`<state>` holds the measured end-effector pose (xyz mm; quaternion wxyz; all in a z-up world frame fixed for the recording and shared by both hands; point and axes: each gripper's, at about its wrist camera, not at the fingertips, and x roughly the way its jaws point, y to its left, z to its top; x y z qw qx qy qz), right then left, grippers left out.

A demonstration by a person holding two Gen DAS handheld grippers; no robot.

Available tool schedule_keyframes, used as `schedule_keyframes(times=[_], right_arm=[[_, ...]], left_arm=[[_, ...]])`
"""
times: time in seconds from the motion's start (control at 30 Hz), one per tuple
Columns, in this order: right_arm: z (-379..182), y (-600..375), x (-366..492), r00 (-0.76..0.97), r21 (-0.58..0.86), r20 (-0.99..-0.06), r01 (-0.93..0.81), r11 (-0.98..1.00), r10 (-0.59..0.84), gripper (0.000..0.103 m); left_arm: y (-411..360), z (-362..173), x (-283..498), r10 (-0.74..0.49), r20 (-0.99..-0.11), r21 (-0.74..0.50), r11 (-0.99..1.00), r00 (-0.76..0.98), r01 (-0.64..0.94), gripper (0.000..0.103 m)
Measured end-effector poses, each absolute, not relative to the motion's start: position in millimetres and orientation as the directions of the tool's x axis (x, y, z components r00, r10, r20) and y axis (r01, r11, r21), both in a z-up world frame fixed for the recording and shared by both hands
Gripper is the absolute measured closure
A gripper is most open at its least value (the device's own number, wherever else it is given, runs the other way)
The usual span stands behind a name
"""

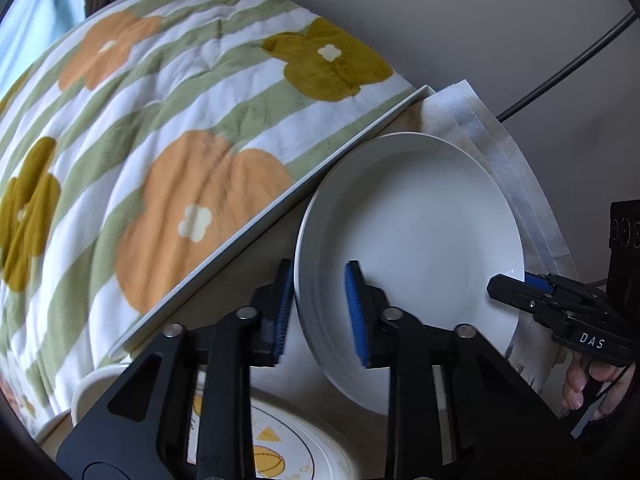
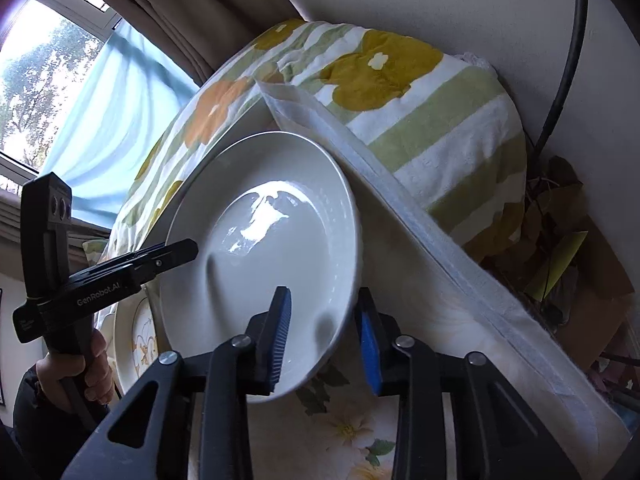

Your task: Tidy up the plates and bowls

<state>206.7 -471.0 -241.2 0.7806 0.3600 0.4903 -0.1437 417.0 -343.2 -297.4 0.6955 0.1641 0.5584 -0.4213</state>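
Plate tilted, hollow face up — left gripper and right gripper fingers each straddle opposite rims, not clamped.

My right gripper straddled the near rim of the white plate, one blue pad over its face, the other beneath, jaws not visibly pinching. My left gripper reached the plate's left rim. A patterned plate lay lower left. The flowered blanket bulged behind, a window far left.
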Motion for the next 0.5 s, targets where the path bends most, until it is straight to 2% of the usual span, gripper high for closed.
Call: schedule_keyframes(times=[0.13,0.5], right_arm=[[-244,-472,207,0.467,0.396,-0.879,0.596,0.699,0.100,0.085],[-241,-470,209,0.457,0.361,-0.886,0.570,0.738,0.080,0.085]], left_arm=[[-344,-300,417,-0.400,-0.916,-0.224,0.581,0.034,0.782,0.087],[-346,-288,403,-0.375,-0.921,-0.134,0.551,0.101,0.824,0.087]])
